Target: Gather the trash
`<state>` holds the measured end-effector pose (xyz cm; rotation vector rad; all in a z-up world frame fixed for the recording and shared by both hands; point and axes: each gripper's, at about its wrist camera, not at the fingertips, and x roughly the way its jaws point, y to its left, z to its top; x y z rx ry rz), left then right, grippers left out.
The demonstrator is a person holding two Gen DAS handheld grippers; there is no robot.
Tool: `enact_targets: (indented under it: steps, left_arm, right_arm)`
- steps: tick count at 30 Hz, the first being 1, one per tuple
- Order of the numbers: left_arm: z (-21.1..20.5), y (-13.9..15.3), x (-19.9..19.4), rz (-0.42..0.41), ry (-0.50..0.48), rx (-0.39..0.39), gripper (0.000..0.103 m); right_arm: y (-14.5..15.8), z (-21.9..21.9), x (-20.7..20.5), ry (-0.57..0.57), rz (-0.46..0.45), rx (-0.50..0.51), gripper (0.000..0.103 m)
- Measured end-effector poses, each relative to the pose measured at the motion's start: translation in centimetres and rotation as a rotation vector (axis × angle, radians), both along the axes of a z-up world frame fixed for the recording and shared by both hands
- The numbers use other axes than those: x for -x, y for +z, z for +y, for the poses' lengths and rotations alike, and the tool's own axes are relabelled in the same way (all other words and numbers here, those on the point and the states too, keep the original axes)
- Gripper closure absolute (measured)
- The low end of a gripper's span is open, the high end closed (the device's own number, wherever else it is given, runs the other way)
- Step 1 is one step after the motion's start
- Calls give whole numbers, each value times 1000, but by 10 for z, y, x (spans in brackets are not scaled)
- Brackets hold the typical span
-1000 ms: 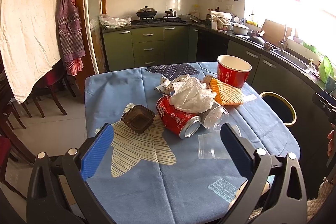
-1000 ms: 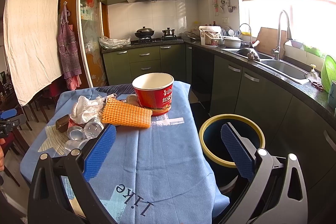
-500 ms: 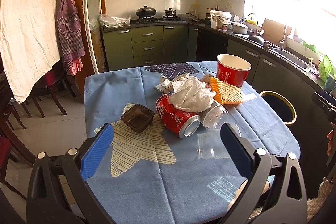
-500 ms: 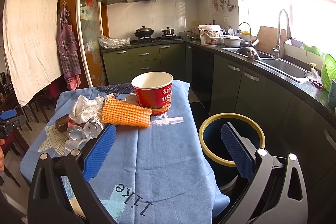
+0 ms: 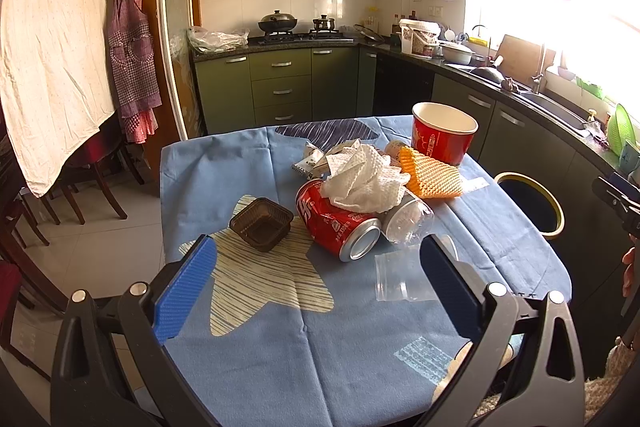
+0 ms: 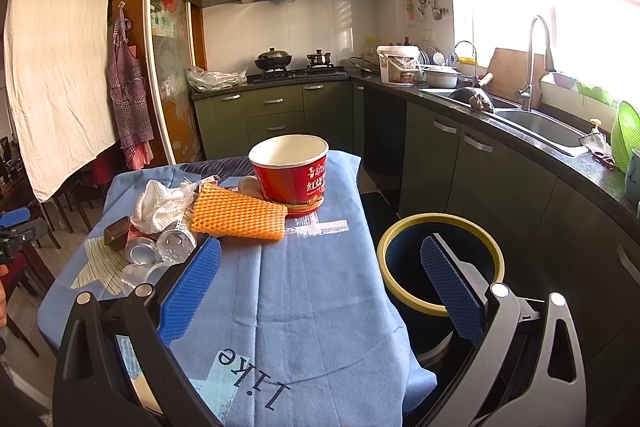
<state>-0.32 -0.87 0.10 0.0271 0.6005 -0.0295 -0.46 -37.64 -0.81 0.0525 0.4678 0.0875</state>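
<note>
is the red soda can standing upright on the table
No, the red soda can lies on its side on the blue tablecloth, its open end facing the camera, with the crumpled white paper towel resting on it.

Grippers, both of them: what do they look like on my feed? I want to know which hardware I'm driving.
Both match. The left gripper and the right gripper each have a black plastic frame with triangular cut-outs and silver bolt heads. Each carries two flat fingers faced with ribbed blue pads. No cables or printed markings show. Low in the left wrist view, a bit of fuzzy beige sleeve shows.
</note>
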Motion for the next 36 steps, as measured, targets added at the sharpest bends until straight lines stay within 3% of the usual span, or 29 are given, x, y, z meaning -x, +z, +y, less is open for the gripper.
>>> enact_targets:
  steps: [11, 18, 23, 28, 30, 34, 36]
  left_arm:
    - [-6, -14, -13, 53, -20, 22, 6]
    - [-5, -4, -61, 123, -39, 26, 6]
    - [-9, 8, -97, 150, -68, 63, 6]
    - [-10, 12, -126, 167, -74, 74, 6]
    - [-10, 10, -137, 183, -81, 75, 6]
    - [-7, 3, -156, 217, -80, 66, 6]
    - [-4, -1, -165, 231, -78, 75, 6]
  right_arm:
    - [-2, 0, -15, 1, 36, 37, 4]
    - [35, -5, -78, 94, 79, 57, 4]
    - [53, -3, -166, 182, 246, 35, 4]
    - [44, 1, -263, 209, 465, -3, 5]
    - [36, 4, -297, 191, 534, 8, 10]
    - [9, 5, -349, 163, 688, -21, 34]
    - [-4, 6, -367, 140, 733, 4, 40]
